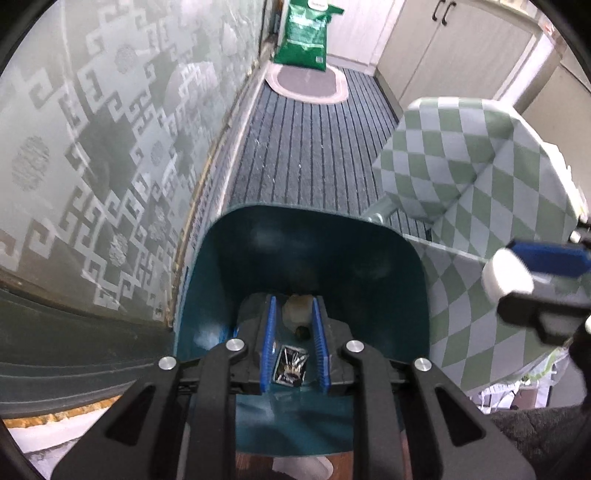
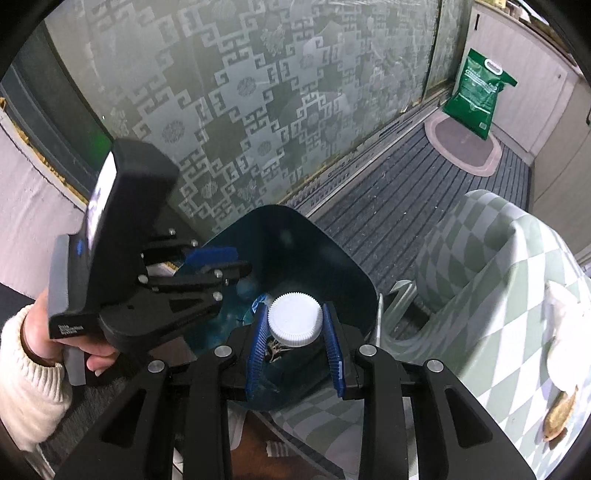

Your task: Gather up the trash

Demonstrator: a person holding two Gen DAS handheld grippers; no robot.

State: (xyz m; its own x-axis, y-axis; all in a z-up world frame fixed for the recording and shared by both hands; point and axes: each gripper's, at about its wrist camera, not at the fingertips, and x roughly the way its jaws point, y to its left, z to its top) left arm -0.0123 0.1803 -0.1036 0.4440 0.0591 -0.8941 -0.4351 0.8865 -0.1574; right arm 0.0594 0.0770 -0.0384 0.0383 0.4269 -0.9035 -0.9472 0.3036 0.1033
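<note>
A teal trash bin (image 1: 221, 280) stands beside the checkered table, its lid tipped up; it also shows in the right wrist view (image 2: 295, 236). My left gripper (image 1: 293, 314) hangs over the bin's mouth with its blue fingers apart and nothing between them. Below it inside the bin lie a pale crumpled scrap (image 1: 297, 308) and a shiny dark wrapper (image 1: 290, 367). My right gripper (image 2: 295, 325) is shut on a white ridged bottle cap (image 2: 294, 318) and holds it over the bin opening. In the left wrist view the right gripper's finger (image 1: 543, 256) shows at the right edge with the white cap (image 1: 506, 273).
A table with a green-and-white checkered cloth (image 1: 465, 162) stands right of the bin. A piece of food scrap (image 2: 559, 413) and white paper (image 2: 565, 332) lie on it. A patterned frosted glass door (image 1: 110, 147) is on the left. A green sack (image 1: 304, 35) stands at the far end of the striped mat.
</note>
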